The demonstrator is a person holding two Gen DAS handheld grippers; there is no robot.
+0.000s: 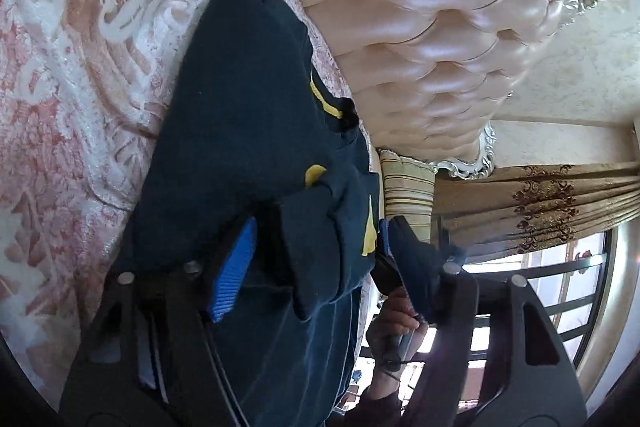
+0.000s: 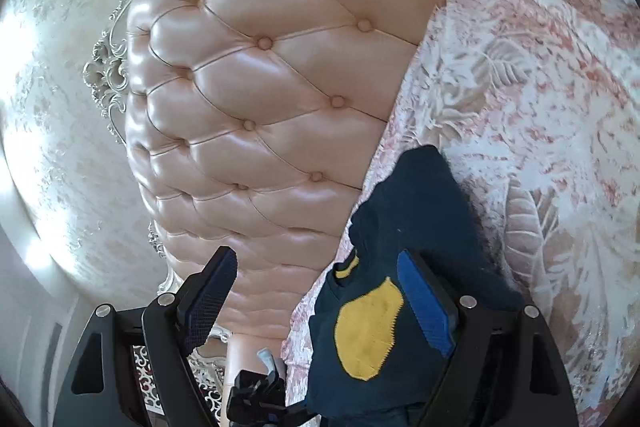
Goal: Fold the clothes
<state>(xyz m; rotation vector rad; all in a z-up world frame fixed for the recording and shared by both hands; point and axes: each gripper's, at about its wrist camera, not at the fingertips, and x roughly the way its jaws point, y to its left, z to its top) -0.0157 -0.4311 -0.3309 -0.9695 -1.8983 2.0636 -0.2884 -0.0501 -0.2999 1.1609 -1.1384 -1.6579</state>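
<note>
A dark navy garment with yellow patches lies on the patterned bedspread, beside the headboard. In the left wrist view, my left gripper is shut on a bunched fold of this garment. The cloth fills the gap between its blue pads and drapes over the right finger. In the right wrist view, my right gripper stands open. The navy garment and its yellow patch lie between the fingers, against the blue right pad. The left finger is clear of the cloth.
A tufted pink headboard with a silver carved frame rises right behind the garment. A striped cushion, brown curtain and barred window lie beyond. A person's hand shows low down. Open bedspread stretches to one side.
</note>
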